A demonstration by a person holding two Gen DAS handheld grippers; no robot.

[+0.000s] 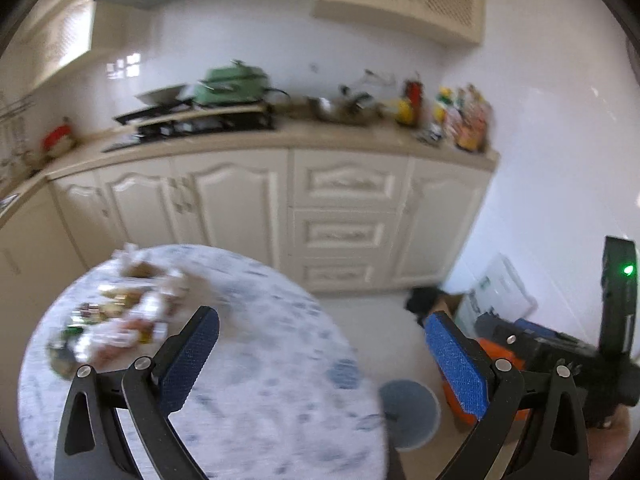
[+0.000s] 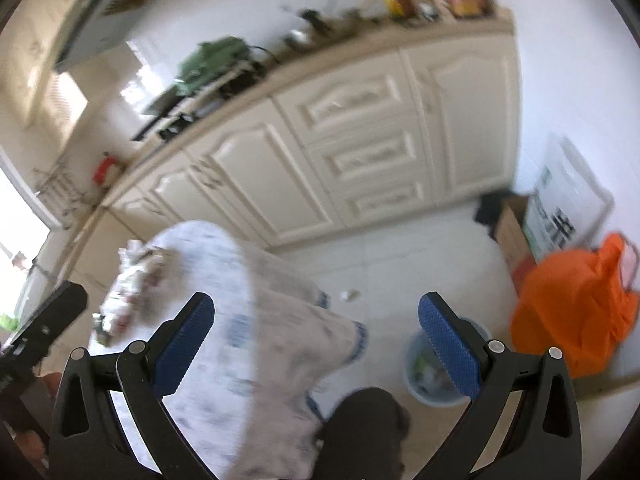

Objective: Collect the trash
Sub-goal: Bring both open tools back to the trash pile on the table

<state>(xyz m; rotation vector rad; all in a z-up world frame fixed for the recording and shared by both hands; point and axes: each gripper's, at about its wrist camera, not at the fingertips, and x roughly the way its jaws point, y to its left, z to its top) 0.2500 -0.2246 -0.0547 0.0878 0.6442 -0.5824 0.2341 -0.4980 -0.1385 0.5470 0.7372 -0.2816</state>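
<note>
Fingers [image 1: 208, 344] of your left gripper [image 1: 320, 344] stand spread wide with nothing between the blue pads, filling the bottom of the left wrist view. Behind the left finger, at the lower left of the frame, the round bench [image 1: 256, 380] with its white and blue speckled cloth carries the trash [image 1: 120, 320]: a blurred heap of wrappers and crumpled paper near the bench's far left edge, well apart from the pads. A grey round bin [image 1: 412, 404] shows on the floor at lower centre right, just past the bench edge. At the far right your other gripper's black body with a green light [image 1: 618, 308] stands over an orange bag [image 1: 500, 364]. Cream cabinets [image 1: 344, 216] cross the middle, and a green pot [image 1: 232, 84] sits on the stove at upper centre.

In the right wrist view, your right gripper [image 2: 316, 332] also has its fingers [image 2: 448, 344] spread fully, empty. The trash pile [image 2: 132, 284] lies on the bench [image 2: 248, 320] at centre left, beyond the left finger. The bin [image 2: 424, 376] stands on the floor at lower right, partly behind the right finger, with litter inside. One small scrap [image 2: 348, 295] lies on the floor tiles near the centre. The orange bag [image 2: 572, 320] sits at the right edge. Everything is motion-blurred.
</note>
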